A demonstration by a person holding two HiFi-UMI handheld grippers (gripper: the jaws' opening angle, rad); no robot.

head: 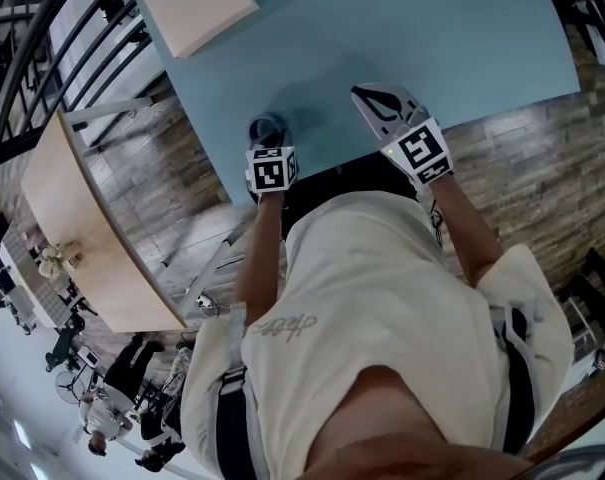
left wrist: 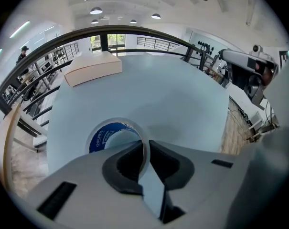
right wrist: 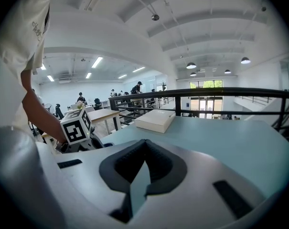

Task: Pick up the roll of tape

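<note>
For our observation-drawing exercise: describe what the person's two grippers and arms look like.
Left gripper and right gripper: pale grey shells, dark ribbed lining inside the jaws, each bearing a white cube with black square markers. Cream short-sleeved T-shirt.

One roll of tape point(left wrist: 99, 138) and one flat cream box point(head: 195, 6), at the far left, make up the two items on the single pale blue tabletop point(head: 432, 38). Two tongs are over the near edge, the left tongs point(left wrist: 145, 151) and the right tongs point(right wrist: 144, 149). There are two marker cubes, the left cube point(head: 270, 171) and the right cube point(head: 423, 151).
</note>
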